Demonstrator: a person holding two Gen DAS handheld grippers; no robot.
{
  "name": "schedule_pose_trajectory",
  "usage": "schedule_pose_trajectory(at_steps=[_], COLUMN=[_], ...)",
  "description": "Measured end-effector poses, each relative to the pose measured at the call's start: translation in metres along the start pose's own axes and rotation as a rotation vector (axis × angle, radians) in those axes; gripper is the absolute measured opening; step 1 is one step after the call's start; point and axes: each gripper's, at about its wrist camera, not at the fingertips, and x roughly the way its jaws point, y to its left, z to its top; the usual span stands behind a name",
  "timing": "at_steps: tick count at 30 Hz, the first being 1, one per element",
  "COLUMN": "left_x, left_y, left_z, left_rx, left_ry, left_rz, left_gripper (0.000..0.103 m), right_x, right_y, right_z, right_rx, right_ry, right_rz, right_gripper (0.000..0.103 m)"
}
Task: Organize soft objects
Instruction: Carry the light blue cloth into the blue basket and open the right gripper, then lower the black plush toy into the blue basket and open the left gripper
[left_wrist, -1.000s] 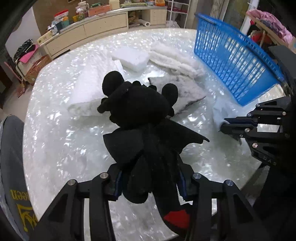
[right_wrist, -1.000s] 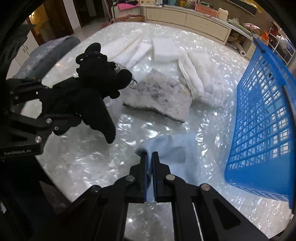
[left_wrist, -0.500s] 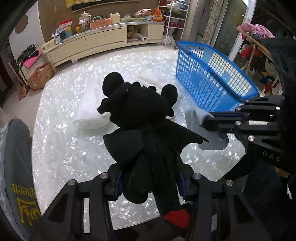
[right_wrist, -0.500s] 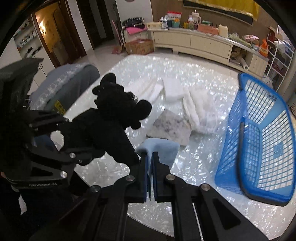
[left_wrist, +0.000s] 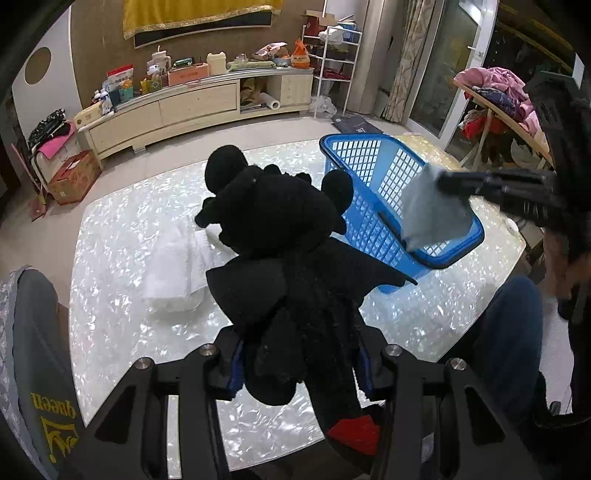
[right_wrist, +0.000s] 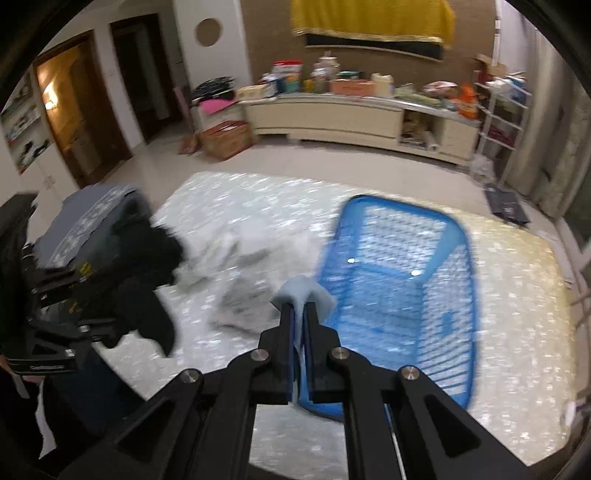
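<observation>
1. The left claw (left_wrist: 297, 363) is clamped around the lower body of a black plush toy (left_wrist: 280, 236), which it holds up in the air above the near edge of the worktop (left_wrist: 118, 325).
2. The toy's head points away from the claw, its wings spread to both sides and a red tail tip hanging at the bottom.
3. The right claw (right_wrist: 300, 314) is pinched nearly closed on a light blue cloth (right_wrist: 303, 293), also lifted clear of the worktop.
4. From the left wrist view, that cloth (left_wrist: 436, 206) hangs over the near end of the blue basket (left_wrist: 373, 192).
5. The basket sits toward the right edge of the worktop.
6. White folded towels (left_wrist: 177, 269) lie on the worktop toward its left side, beyond the plush toy.
</observation>
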Motion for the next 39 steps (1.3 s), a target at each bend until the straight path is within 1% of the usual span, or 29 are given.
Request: schedule_pose_trajectory(at_steps=[3, 4, 5, 7, 10, 12, 15, 18, 19, 23, 26, 27, 28, 29, 30, 31, 33, 36, 38, 39], left_x=[0.006, 0.009, 0.010, 0.016, 0.026, 0.033, 0.040, 0.044, 0.045, 0.048, 0.047, 0.047, 0.047, 0.046, 0.045, 0.044, 0.043, 0.041, 0.039, 0.037], left_y=[0.002, 0.004, 0.005, 0.008, 0.015, 0.018, 0.023, 0.033, 0.036, 0.044, 0.047, 0.046, 0.046, 0.046, 0.044, 0.042, 0.040, 0.035, 0.031, 0.027], left_z=[0.004, 0.006, 0.007, 0.008, 0.006, 0.002, -0.005, -0.012, -0.013, -0.019, -0.022, -0.022, -0.022, -0.023, -0.023, -0.022, -0.022, -0.021, -0.018, -0.017], left_rx=[-0.006, -0.010, -0.013, -0.022, -0.037, -0.044, -0.058, -0.078, -0.087, -0.101, -0.109, -0.112, -0.113, -0.113, -0.112, -0.112, -0.109, -0.102, -0.094, -0.087], left_ry=[0.000, 0.002, 0.003, 0.009, 0.023, 0.035, 0.051, 0.059, 0.062, 0.069, 0.069, 0.069, 0.067, 0.066, 0.065, 0.064, 0.062, 0.055, 0.050, 0.046], left_rz=[0.001, -0.002, -0.003, -0.004, -0.005, 0.006, 0.005, 0.012, 0.015, 0.033, 0.031, 0.031, 0.030, 0.030, 0.029, 0.028, 0.028, 0.028, 0.027, 0.027], left_gripper=[0.044, 0.044, 0.044, 0.044, 0.044, 0.044, 0.044, 0.044, 0.044, 0.044, 0.044, 0.044, 0.044, 0.044, 0.044, 0.044, 0.044, 0.044, 0.044, 0.044], right_x=[-0.001, -0.003, 0.002, 0.009, 0.034, 0.060, 0.102, 0.125, 0.131, 0.142, 0.145, 0.144, 0.143, 0.139, 0.135, 0.131, 0.125, 0.119, 0.111, 0.106], right_y=[-0.026, -0.027, -0.036, -0.043, -0.048, -0.046, -0.043, -0.033, -0.035, -0.021, -0.012, -0.011, -0.008, -0.009, -0.009, -0.011, -0.012, -0.017, -0.018, -0.018], right_z=[0.002, 0.001, 0.001, 0.002, 0.000, -0.003, -0.017, -0.030, -0.032, -0.034, -0.032, -0.031, -0.029, -0.028, -0.027, -0.027, -0.028, -0.025, -0.024, -0.023], right_rx=[0.013, 0.015, 0.017, 0.018, -0.004, -0.031, -0.049, -0.066, -0.067, -0.057, -0.057, -0.055, -0.055, -0.051, -0.046, -0.044, -0.044, -0.047, -0.053, -0.057], right_ry=[0.009, 0.014, 0.027, 0.045, 0.107, 0.179, 0.294, 0.374, 0.387, 0.409, 0.423, 0.418, 0.414, 0.404, 0.395, 0.391, 0.388, 0.374, 0.355, 0.345], right_rz=[-0.072, -0.092, -0.119, -0.142, -0.181, -0.224, -0.220, -0.206, -0.198, -0.147, -0.126, -0.127, -0.134, -0.141, -0.140, -0.138, -0.131, -0.122, -0.125, -0.135], right_gripper=[0.004, 0.005, 0.005, 0.005, 0.005, 0.005, 0.005, 0.005, 0.005, 0.005, 0.014, 0.023, 0.038, 0.045, 0.056, 0.061, 0.065, 0.066, 0.069, 0.075])
